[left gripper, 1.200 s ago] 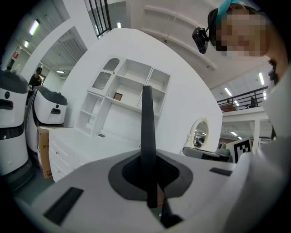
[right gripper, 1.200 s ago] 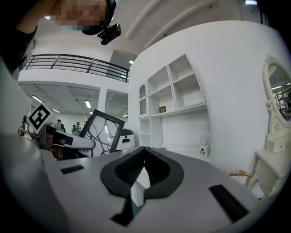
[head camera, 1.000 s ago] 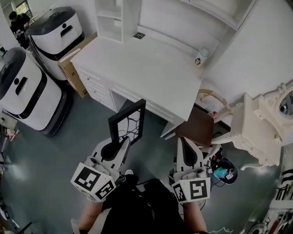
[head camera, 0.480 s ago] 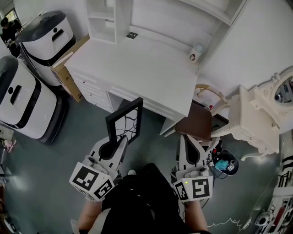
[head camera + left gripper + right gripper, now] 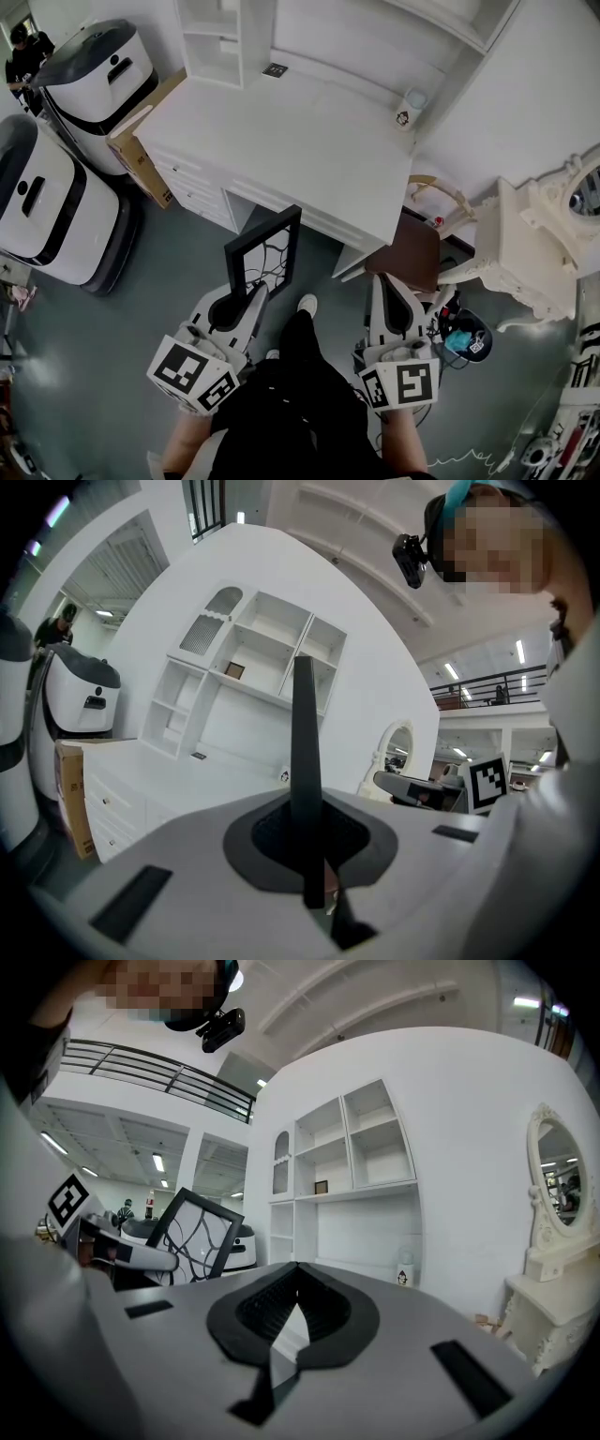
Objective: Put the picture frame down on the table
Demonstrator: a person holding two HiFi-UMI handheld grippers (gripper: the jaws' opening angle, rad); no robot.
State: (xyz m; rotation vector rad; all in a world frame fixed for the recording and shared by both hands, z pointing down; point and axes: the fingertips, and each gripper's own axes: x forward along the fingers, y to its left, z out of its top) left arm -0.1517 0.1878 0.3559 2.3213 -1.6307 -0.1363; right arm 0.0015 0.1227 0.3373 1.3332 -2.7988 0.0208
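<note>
Grey-green flooring is spreading beneath the person, who is standing in front of a wide white desk with shelving (image 5: 309, 141), its bare top lying straight ahead of both tools. The left gripper (image 5: 248, 298) is clamping its jaws tight on the lower edge of a black rectangular picture frame with a branching-line picture (image 5: 263, 251). It is holding the frame upright in the air, off the desk, with the long axis standing nearly vertical and the top rail reaching toward the desk's front edge. The left gripper view is showing that frame edge-on as a thin dark bar (image 5: 305, 761) rising from between the pads. The right gripper (image 5: 390, 289) is hanging beside it with jaws together on nothing. Judging from this, the frame is needing to travel forward over the desk top.
</note>
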